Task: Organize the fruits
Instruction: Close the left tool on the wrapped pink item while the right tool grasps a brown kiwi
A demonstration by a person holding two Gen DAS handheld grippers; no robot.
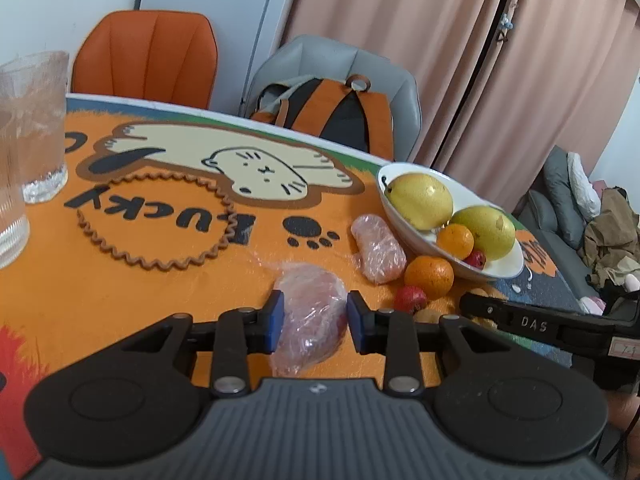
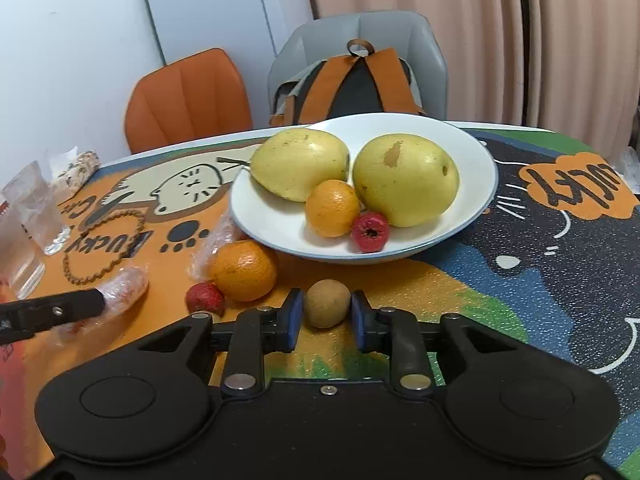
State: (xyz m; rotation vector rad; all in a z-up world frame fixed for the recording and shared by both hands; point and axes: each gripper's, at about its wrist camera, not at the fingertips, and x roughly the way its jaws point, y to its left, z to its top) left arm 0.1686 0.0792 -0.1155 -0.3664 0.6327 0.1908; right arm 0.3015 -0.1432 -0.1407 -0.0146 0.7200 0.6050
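A white bowl [image 2: 476,160] holds two yellow pears [image 2: 404,180], a small orange [image 2: 332,208] and a small red fruit [image 2: 370,232]. My right gripper [image 2: 326,316] is open, its blue pads on either side of a small brown fruit [image 2: 326,308] on the table, with small gaps. A loose orange [image 2: 244,270] and a red fruit [image 2: 205,298] lie to its left. My left gripper [image 1: 314,322] straddles a plastic-wrapped pink item [image 1: 310,312] with its pads at the wrap's sides. A second wrapped item [image 1: 378,248] lies beyond it, by the bowl [image 1: 506,268].
Two drinking glasses [image 1: 36,120] stand at the far left. A scalloped brown coaster [image 1: 156,220] lies on the cartoon tablecloth. An orange chair [image 1: 148,56] and a grey chair with a backpack [image 1: 332,108] stand behind the table. A sofa with clothes [image 1: 592,232] is on the right.
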